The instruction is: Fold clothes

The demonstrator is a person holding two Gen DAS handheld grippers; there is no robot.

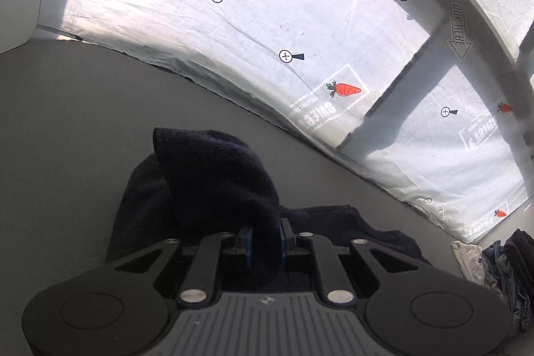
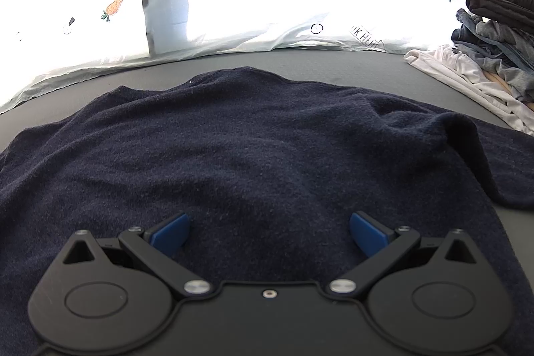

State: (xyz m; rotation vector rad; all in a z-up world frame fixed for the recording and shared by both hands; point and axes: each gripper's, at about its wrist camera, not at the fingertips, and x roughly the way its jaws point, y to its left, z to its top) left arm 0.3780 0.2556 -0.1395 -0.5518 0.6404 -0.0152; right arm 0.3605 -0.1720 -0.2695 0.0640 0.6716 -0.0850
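Right now the left gripper (image 1: pixel 265 242) is clamped on a bunched corner of the dark navy sweater (image 2: pixel 253 155), blue pads pinching the knit, which humps up in front of the camera. The rest of the sweater lies spread on the grey table (image 2: pixel 317 65), partly flat, with a rumpled ridge toward the right. The right gripper (image 2: pixel 268 234) hovers over the near part of the sweater with jaws wide apart, nothing held. A pile of other clothes (image 2: pixel 494 55) sits at the far right, well apart from the fold. To do this step well: probably carry the held corner across low and steady, keep the pinch firm so the knit doesn't slip, and use the right gripper to pin the body down so the fold line stays straight.
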